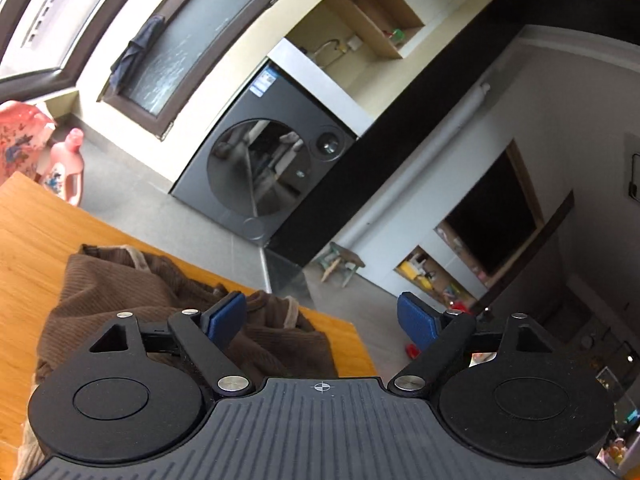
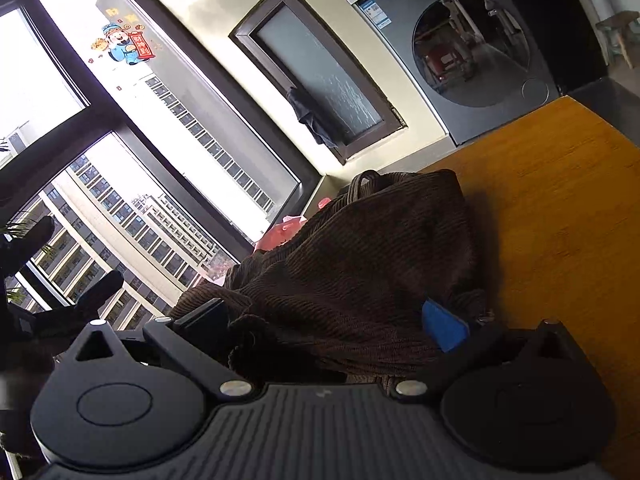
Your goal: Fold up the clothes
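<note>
A brown ribbed garment (image 1: 120, 300) lies bunched on the wooden table (image 1: 36, 240) near its corner. My left gripper (image 1: 322, 316) hovers over that corner with its jaws wide apart and nothing between them; its left pad (image 1: 224, 316) hangs just above the cloth and the other is out over the floor. In the right wrist view the same garment (image 2: 360, 256) is heaped in front of my right gripper (image 2: 324, 320). That gripper's jaws also stand wide, and the cloth fills the gap between them and overlaps the blue pad (image 2: 444, 326).
The table edge (image 1: 340, 328) drops to a grey tiled floor. A dark washing machine (image 1: 264, 172) stands against the wall beyond, and a pink bottle (image 1: 66, 168) is at the far left. A large window (image 2: 120, 140) is to the left of the table (image 2: 560, 220).
</note>
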